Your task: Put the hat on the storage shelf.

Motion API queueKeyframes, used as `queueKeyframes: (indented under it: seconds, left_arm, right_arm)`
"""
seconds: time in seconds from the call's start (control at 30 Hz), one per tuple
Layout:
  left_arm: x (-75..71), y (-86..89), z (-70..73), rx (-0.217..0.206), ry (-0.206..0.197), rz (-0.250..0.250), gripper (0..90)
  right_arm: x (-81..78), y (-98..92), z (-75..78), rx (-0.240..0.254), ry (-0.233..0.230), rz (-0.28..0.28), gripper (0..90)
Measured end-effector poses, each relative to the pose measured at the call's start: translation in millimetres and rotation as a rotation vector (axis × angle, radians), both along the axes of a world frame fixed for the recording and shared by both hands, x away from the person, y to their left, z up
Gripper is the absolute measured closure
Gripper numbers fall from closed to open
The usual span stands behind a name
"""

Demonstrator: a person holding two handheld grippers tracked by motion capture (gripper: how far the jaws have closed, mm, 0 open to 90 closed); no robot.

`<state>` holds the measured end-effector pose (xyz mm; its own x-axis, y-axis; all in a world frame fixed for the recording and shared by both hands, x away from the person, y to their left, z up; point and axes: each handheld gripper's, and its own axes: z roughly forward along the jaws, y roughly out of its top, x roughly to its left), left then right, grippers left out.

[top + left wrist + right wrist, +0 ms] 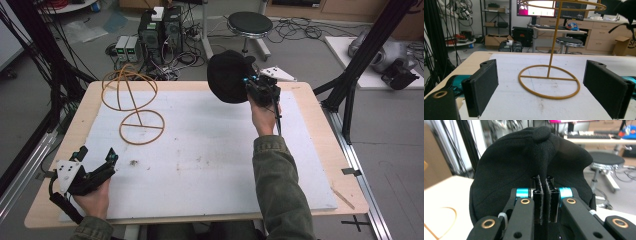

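High view: we're lifting the black cap (228,76), soft and light.
Right gripper (251,85): we're pinching the cap's fabric edge.
Left gripper (97,161): we're holding it wide open, empty.

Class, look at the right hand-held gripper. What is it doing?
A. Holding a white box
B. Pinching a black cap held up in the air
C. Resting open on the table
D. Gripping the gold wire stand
B: the right hand-held gripper has its jaws shut on a fold of the black cap, lifted off the table.

Black cap (506,170) – matt woven cloth; stand (549,80) – smooth golden metal wire; tabletop (310,100) – pale wood.
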<state>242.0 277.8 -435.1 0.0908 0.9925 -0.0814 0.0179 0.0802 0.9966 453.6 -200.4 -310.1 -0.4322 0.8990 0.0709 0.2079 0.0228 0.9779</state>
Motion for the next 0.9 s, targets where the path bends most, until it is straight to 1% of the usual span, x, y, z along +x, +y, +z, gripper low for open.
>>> queueKeyframes:
  seconds: [0.07,0.13,0.17,0.2,0.23,0.27,0.3,0.43,0.73,0.8,0.83,0.9]
  left_arm:
    - [-0.1,0.4,-0.1,-0.004,0.003,-0.004,13.0]
    - [-0.2,0.5,0.0,-0.007,0.002,-0.001,13.0]
    - [-0.3,0.5,0.0,-0.007,0.001,0.000,13.0]
    - [-0.3,0.6,0.0,-0.007,0.000,0.000,13.0]
    - [-0.2,0.6,0.0,-0.009,-0.001,0.001,13.0]
    - [-0.3,0.6,0.1,-0.007,0.000,-0.001,13.0]
    - [-0.5,0.6,0.2,-0.006,0.001,-0.002,13.0]
    - [-0.7,0.3,0.5,-0.005,0.000,-0.004,13.0]
    - [-0.1,-0.2,0.2,-0.010,0.000,-0.004,12.9]
    - [0.0,-0.5,0.4,-0.009,-0.002,0.000,13.0]
    - [0.1,-0.6,0.5,-0.011,-0.002,-0.002,13.0]
    - [0.2,-0.7,0.6,-0.010,-0.003,-0.002,13.0]
  right_arm:
    - [-3.8,-3.2,4.6,0.032,-0.032,0.009,87.5]
    - [-6.3,-5.3,7.4,0.056,-0.052,0.017,87.5]
    - [-6.3,-5.3,7.4,0.056,-0.052,0.017,87.5]
    - [-8.6,-6.9,9.9,0.074,-0.072,0.022,87.5]
    - [-8.6,-6.9,9.9,0.074,-0.072,0.022,87.5]
    - [-10.9,-7.1,12.0,0.079,-0.087,0.021,87.5]
    - [-10.9,-7.1,12.0,0.079,-0.087,0.021,87.5]
    - [-15.3,-6.4,15.9,0.098,-0.124,0.021,87.5]
    - [-14.5,1.0,15.2,0.090,-0.116,0.036,87.5]
    - [-14.4,3.9,15.2,0.094,-0.113,0.039,87.5]
    - [-13.5,7.3,15.1,0.110,-0.114,0.049,87.5]
    - [-13.0,9.1,15.3,0.113,-0.113,0.052,87.5]
